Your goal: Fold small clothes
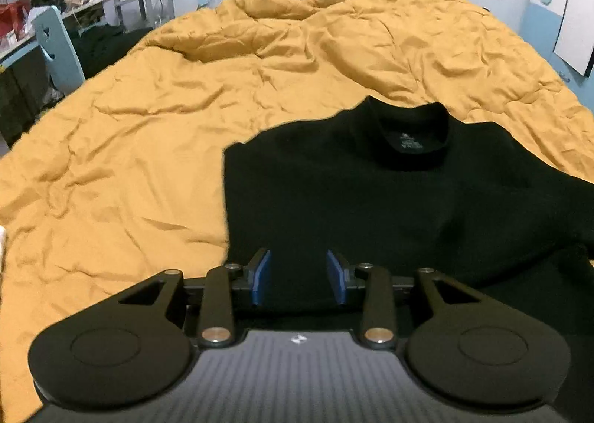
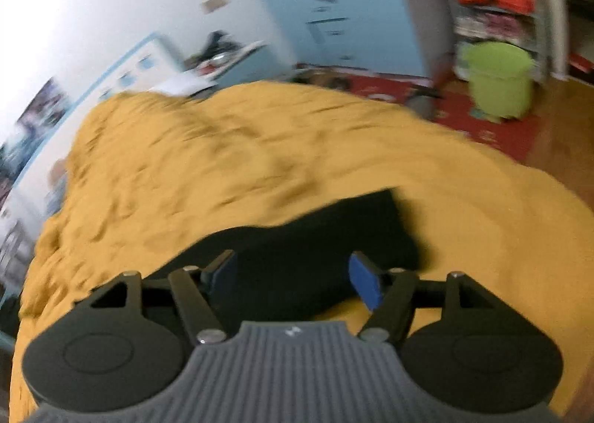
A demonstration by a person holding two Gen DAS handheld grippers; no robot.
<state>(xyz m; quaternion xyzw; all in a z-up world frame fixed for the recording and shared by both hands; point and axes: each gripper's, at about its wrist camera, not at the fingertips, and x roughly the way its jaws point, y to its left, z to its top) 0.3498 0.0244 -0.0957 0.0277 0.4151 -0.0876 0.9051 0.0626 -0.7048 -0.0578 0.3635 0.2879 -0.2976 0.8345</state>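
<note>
Item: black knit sweater (image 1: 371, 200), lay flat on my rumpled mustard-yellow quilt (image 1: 148, 126). My left gripper (image 1: 299, 276) and right gripper (image 2: 293, 282) hung released, empty. Risk: soft quilt could bunch, skewing folds.

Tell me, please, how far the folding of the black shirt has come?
Done: the black shirt lies on the yellow quilt, its left side folded to a straight edge. In hand: nothing; left gripper and right gripper are open. Left: the right sleeve is unfolded.
</note>
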